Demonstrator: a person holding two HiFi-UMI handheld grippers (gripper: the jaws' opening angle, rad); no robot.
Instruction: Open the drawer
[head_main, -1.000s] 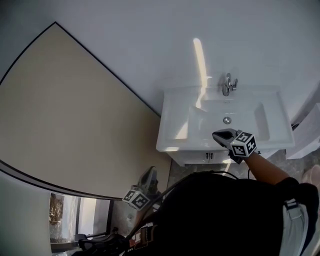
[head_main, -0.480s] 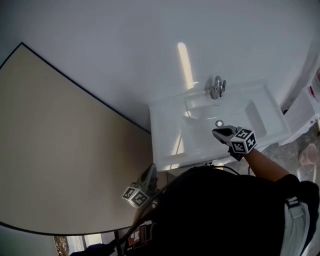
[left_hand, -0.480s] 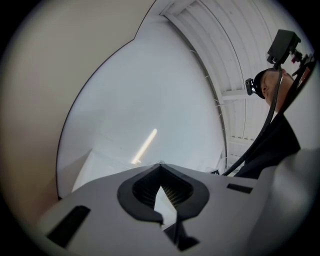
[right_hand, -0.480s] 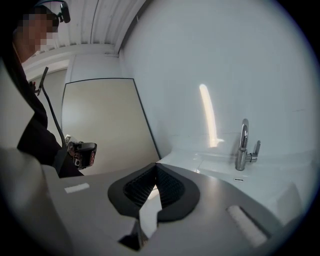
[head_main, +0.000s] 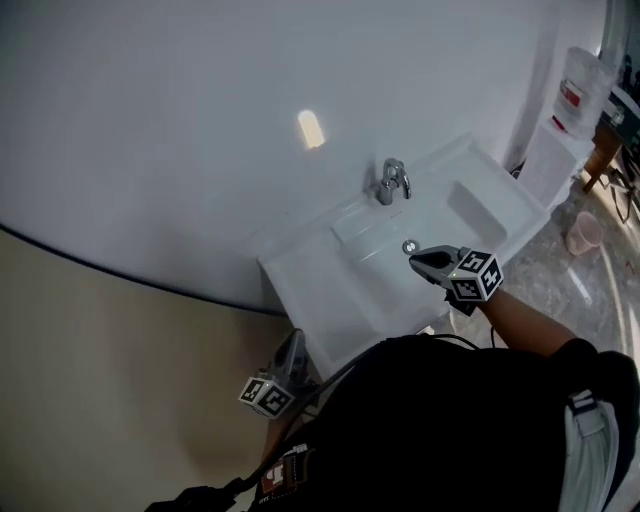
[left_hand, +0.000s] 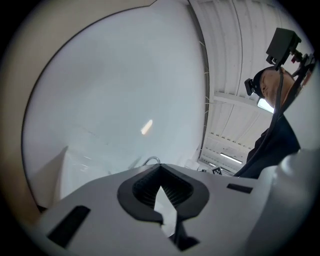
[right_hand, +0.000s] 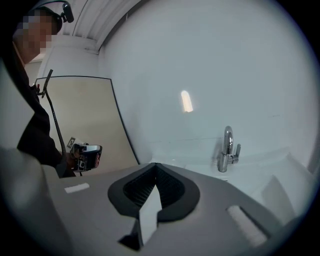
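White basin (head_main: 330, 290) sits against a white wall, running from near left to far right, with a chrome tap (head_main: 392, 180) upright at its far rim. A small bright patch of light (head_main: 311, 128) lies on the wall, up and left of the tap.

My right tongs (head_main: 415, 260) hang over the basin's near part, just right of the drain (head_main: 409, 246), with the tips aimed left across the bowl. In the right gripper view the two jaws meet at the tips, with nothing between them. The bare forearm (head_main: 520, 320) behind them runs back to the near right.

My left tongs (head_main: 295, 342) are low at the basin's near left corner, close to the person's dark top (head_main: 440, 420), and point toward the wall. In the left gripper view their jaws are together too, and they carry nothing.

I cannot make out the drawer. The space under the basin is hidden by its near rim and by the dark top.

A beige panel (head_main: 90, 380) fills the near left. At the far right a water bottle (head_main: 578, 80) stands on a white stand (head_main: 550, 165), and a pink tub (head_main: 583, 232) sits on the marbled floor (head_main: 600, 290) nearer to me.
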